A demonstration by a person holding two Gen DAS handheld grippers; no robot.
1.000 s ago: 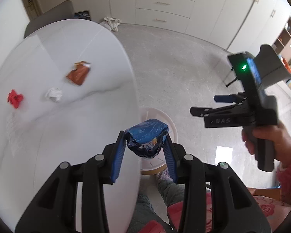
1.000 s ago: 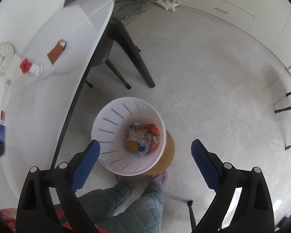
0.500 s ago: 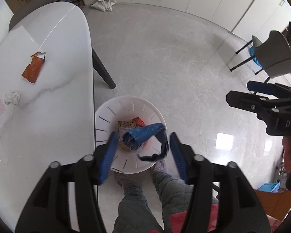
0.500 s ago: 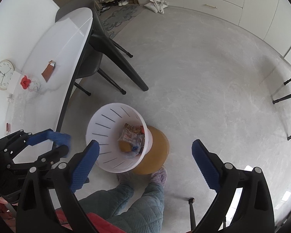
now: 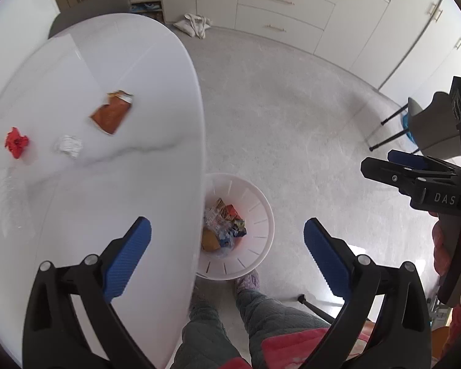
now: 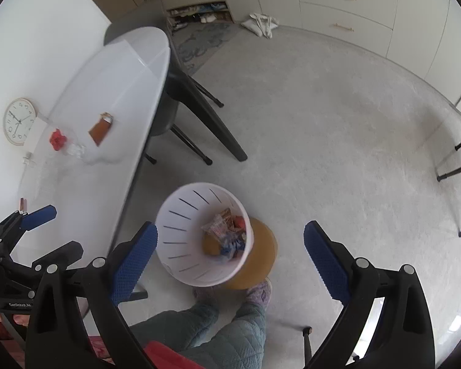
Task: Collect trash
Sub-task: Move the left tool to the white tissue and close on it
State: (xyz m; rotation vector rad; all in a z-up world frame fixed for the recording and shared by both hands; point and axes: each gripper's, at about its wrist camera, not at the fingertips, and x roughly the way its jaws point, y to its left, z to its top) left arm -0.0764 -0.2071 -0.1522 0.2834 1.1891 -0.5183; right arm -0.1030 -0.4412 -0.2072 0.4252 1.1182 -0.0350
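My left gripper (image 5: 226, 224) hangs over the table edge and the white bin (image 5: 262, 215). Its jaws are opening wide with nothing between them. A blue wrapper (image 5: 230, 234) lies in the bin among other trash. On the white table (image 5: 123, 184) lie an orange-brown wrapper (image 5: 111, 113), a white paper ball (image 5: 68, 146) and a red paper ball (image 5: 16, 142). My right gripper (image 6: 230, 227) is open and empty above the bin (image 6: 181, 215); it also shows at the right edge as the right gripper (image 5: 415, 169).
The bin stands on a round brown base (image 6: 261, 255) by the person's slippered feet (image 5: 246, 279). A dark chair (image 6: 199, 107) is tucked under the table. A clock (image 6: 19, 121) lies on the table's far side. A cloth bag (image 5: 193, 26) lies by the cabinets.
The left gripper opened and let the blue wrapper fall into the bin, then swung back toward the table. The right gripper rose a little and stayed open.
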